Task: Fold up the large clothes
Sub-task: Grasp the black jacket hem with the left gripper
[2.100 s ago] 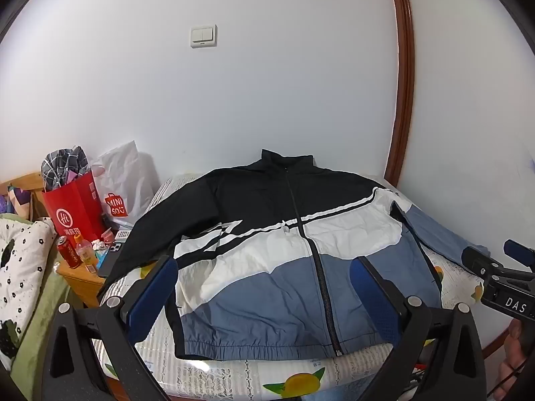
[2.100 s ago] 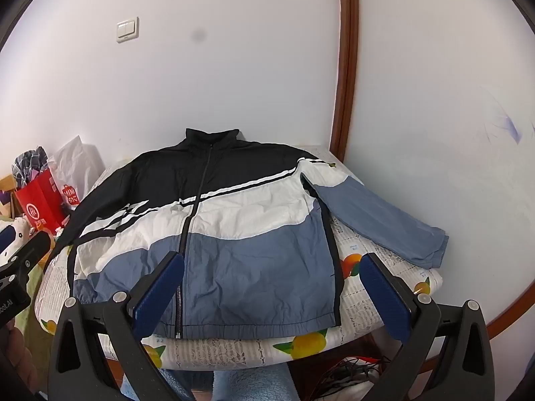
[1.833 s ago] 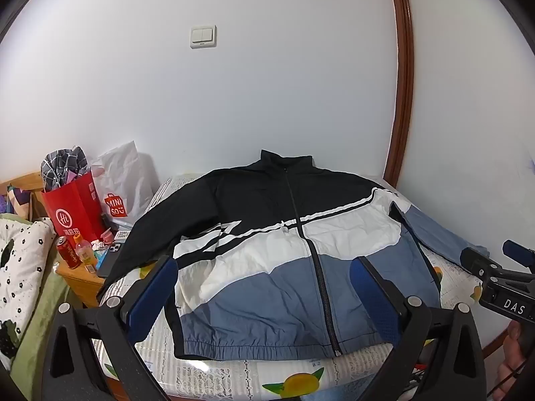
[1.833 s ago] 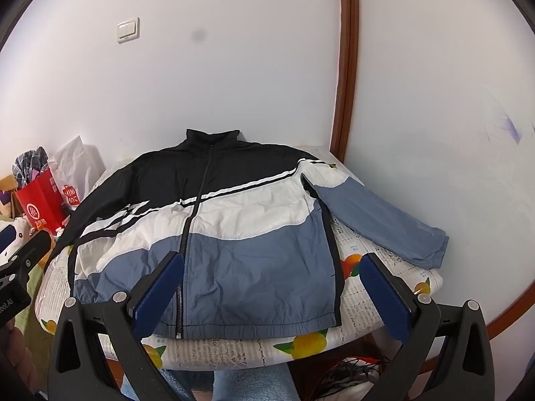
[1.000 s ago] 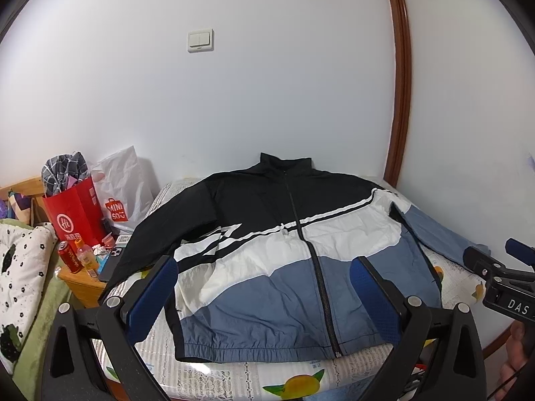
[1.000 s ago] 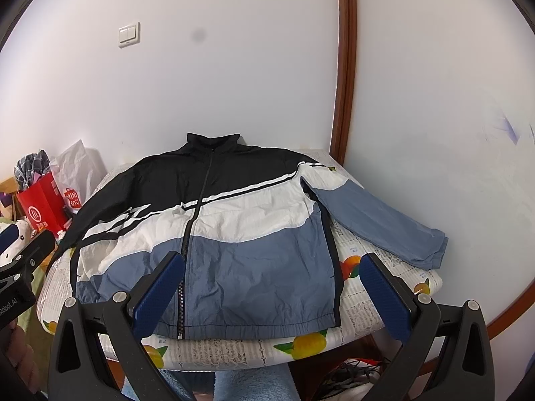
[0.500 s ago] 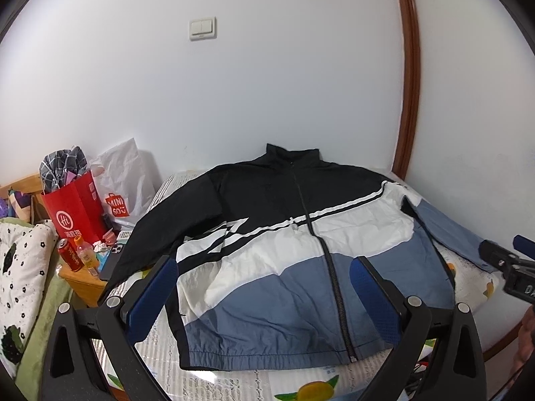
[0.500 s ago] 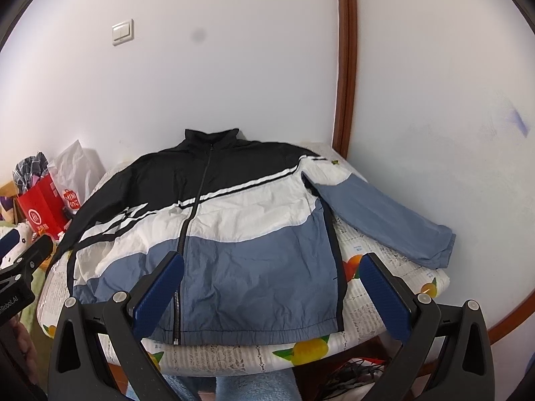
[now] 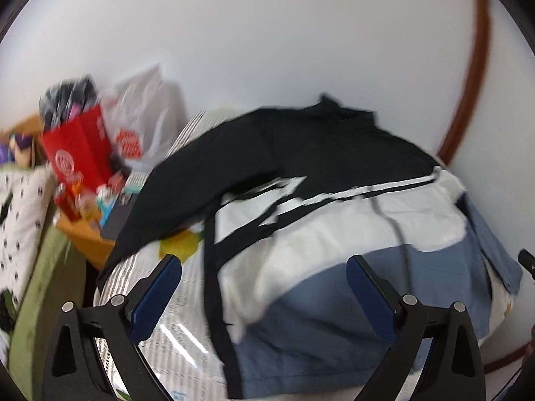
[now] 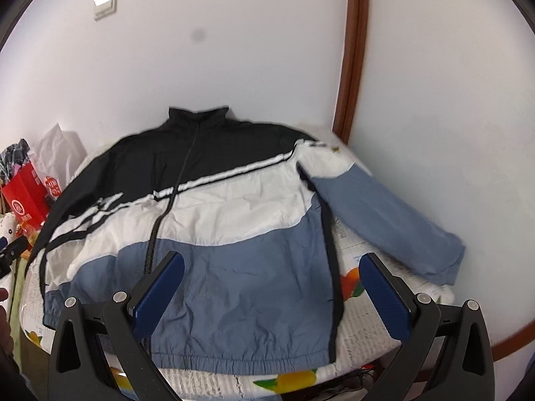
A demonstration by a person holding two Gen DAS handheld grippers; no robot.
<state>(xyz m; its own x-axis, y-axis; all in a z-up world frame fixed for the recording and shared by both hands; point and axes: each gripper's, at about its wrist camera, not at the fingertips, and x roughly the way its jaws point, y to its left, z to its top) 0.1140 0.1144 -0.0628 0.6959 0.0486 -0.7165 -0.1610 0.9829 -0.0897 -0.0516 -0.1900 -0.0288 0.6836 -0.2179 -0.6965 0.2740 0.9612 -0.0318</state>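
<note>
A black, white and blue zip jacket (image 10: 227,220) lies spread flat, front up, on a small table with a fruit-print cloth (image 10: 354,287). Its blue right sleeve (image 10: 384,220) stretches toward the table's right edge. In the left wrist view the jacket (image 9: 334,220) is blurred and its black left sleeve (image 9: 187,187) hangs off the table's left side. My left gripper (image 9: 264,284) is open and empty, above the jacket's left lower part. My right gripper (image 10: 272,284) is open and empty, above the jacket's blue hem area.
A red paper bag (image 9: 80,147) and a white plastic bag (image 9: 147,123) stand on a cluttered wooden stand (image 9: 83,230) left of the table. White walls meet at a brown wooden trim (image 10: 351,67) behind the table. A green and dotted bedding (image 9: 23,220) lies at far left.
Both grippers have moved closer to the jacket and lower. The left wrist view has swung left and is motion-blurred. The jacket has not moved.
</note>
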